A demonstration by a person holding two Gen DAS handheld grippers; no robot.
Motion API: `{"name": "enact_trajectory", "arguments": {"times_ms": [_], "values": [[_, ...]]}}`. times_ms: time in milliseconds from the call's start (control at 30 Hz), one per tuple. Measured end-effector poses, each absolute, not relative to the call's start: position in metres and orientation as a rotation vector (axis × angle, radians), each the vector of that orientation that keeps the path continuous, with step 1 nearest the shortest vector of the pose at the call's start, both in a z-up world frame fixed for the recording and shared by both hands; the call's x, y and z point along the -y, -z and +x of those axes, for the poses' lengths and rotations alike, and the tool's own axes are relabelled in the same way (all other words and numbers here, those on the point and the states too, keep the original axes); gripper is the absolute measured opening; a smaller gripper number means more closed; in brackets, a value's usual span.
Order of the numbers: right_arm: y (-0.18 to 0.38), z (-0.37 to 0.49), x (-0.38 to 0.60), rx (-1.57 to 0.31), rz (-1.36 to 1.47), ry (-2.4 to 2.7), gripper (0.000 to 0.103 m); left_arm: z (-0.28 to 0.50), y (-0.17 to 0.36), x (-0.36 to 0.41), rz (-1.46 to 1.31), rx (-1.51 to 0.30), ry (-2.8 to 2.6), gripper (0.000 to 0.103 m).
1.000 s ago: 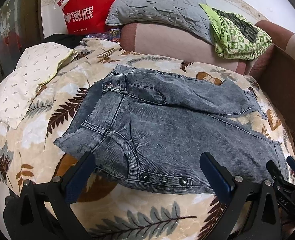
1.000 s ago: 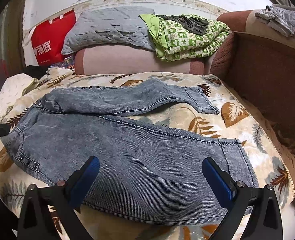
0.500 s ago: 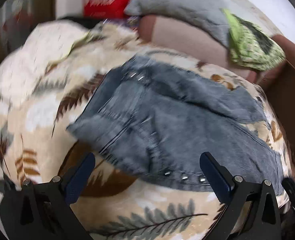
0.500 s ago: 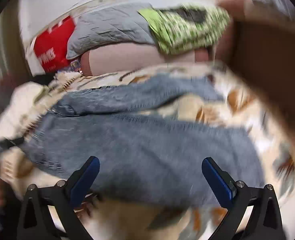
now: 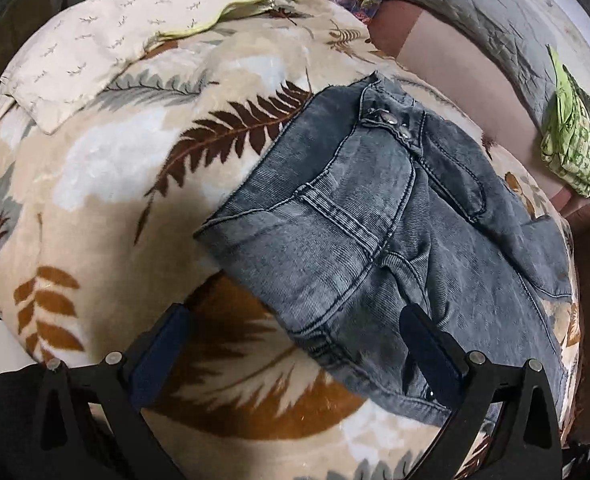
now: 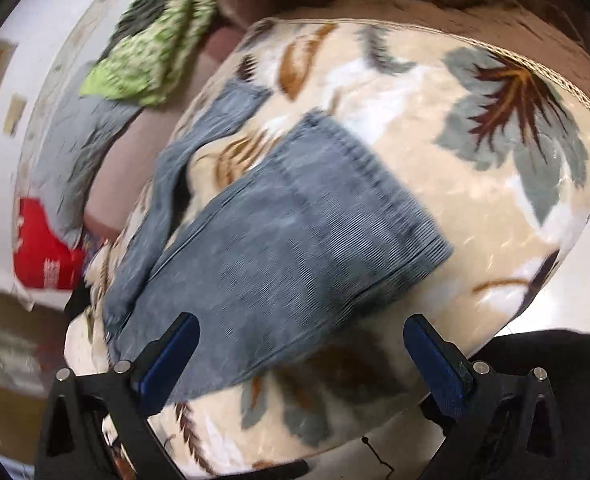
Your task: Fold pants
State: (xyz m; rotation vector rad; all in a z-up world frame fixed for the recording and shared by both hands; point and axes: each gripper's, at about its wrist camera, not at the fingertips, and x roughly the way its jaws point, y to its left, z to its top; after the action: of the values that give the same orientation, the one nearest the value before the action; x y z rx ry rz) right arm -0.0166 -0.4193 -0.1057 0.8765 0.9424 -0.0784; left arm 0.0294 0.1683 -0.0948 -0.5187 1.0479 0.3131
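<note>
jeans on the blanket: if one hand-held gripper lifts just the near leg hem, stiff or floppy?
Probably floppy: the jeans already lie draped and creased over the leaf-print blanket. The near leg hem would likely rise alone, with the rest trailing. The plush blanket may drag on the denim, so a push would likely bunch it rather than slide it. Both hand-held grippers are open.

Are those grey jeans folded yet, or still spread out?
Spread out. The jeans lie flat on the leaf-print blanket, both legs apart, one hem showing.

Left gripper (image 5: 295,350) and right gripper (image 6: 301,354): jaws spread wide, empty
</note>
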Motion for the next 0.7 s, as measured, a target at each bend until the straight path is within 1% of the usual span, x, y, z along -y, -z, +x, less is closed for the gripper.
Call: {"name": "enact_trajectory", "arguments": {"times_ms": [33,100,133,167,233,300,333,367,400,433,500,567,600,700], "values": [[0.11,-0.014,0.424,-0.96,0.895,0.098,0.103,0.032,0.097,-0.168,-0.517,-1.05,-0.312,0.101],[0.123,-0.008,0.438,-0.973,0.974,0.119,0.1,0.038,0.101,-0.167,-0.49,-1.056,-0.324,0.096],[0.124,-0.005,0.444,-0.96,0.998,0.123,0.1,0.04,0.101,-0.167,-0.473,-1.053,-0.334,0.089],[0.12,-0.007,0.44,-0.97,0.985,0.139,0.1,0.041,0.1,-0.166,-0.455,-1.047,-0.344,0.076],[0.116,0.0,0.444,-0.956,0.96,0.146,0.097,0.046,0.099,-0.167,-0.433,-1.055,-0.355,0.062],[0.114,0.007,0.448,-0.961,0.941,0.163,0.088,0.051,0.099,-0.165,-0.42,-1.06,-0.349,0.05],[0.113,0.009,0.448,-0.966,0.922,0.17,0.085,0.054,0.098,-0.164,-0.409,-1.061,-0.343,0.036],[0.112,0.012,0.449,-0.973,0.896,0.18,0.077,0.057,0.098,-0.162,-0.392,-1.064,-0.355,0.025],[0.111,0.014,0.45,-0.977,0.881,0.186,0.068,0.059,0.097,-0.161,-0.379,-1.061,-0.366,0.022],[0.109,0.016,0.45,-0.983,0.866,0.191,0.063,0.061,0.097,-0.161,-0.373,-1.061,-0.368,0.018],[0.107,0.016,0.45,-0.993,0.841,0.208,0.037,0.063,0.096,-0.162,-0.366,-1.064,-0.371,0.012],[0.108,0.015,0.452,-1.0,0.835,0.205,0.029,0.063,0.094,-0.164,-0.372,-1.06,-0.362,0.008],[0.107,0.015,0.452,-0.998,0.817,0.201,0.024,0.063,0.093,-0.165,-0.375,-1.056,-0.359,0.008],[0.097,0.018,0.445,-0.997,0.726,0.196,0.018,0.061,0.087,-0.166,-0.381,-1.03,-0.356,0.006]]}}
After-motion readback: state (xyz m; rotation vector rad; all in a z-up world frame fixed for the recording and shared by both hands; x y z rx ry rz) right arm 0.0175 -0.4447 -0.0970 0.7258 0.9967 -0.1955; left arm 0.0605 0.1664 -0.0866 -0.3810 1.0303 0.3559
